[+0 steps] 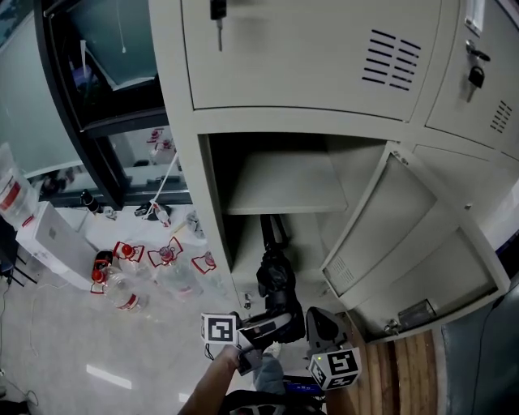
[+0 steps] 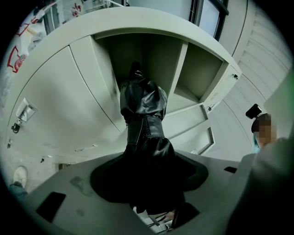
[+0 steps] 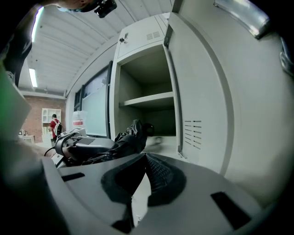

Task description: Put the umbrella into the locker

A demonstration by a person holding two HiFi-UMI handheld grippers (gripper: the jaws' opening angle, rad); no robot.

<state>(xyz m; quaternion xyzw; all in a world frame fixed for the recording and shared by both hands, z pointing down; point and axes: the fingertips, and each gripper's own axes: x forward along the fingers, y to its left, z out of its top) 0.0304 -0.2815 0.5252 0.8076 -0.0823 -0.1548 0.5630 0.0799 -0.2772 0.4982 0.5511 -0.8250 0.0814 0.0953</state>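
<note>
The folded black umbrella (image 1: 276, 280) points tip-first into the open pale-grey locker (image 1: 212, 211), below its shelf (image 1: 280, 182).

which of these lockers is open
The lower middle locker, under the shut door with the key: its door swings out right, showing a shelf, and the umbrella points into it.

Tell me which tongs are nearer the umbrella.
Left. The left tongs are clamped on the umbrella itself; the right tongs sit just beside it on its right, closed and holding nothing.
</note>
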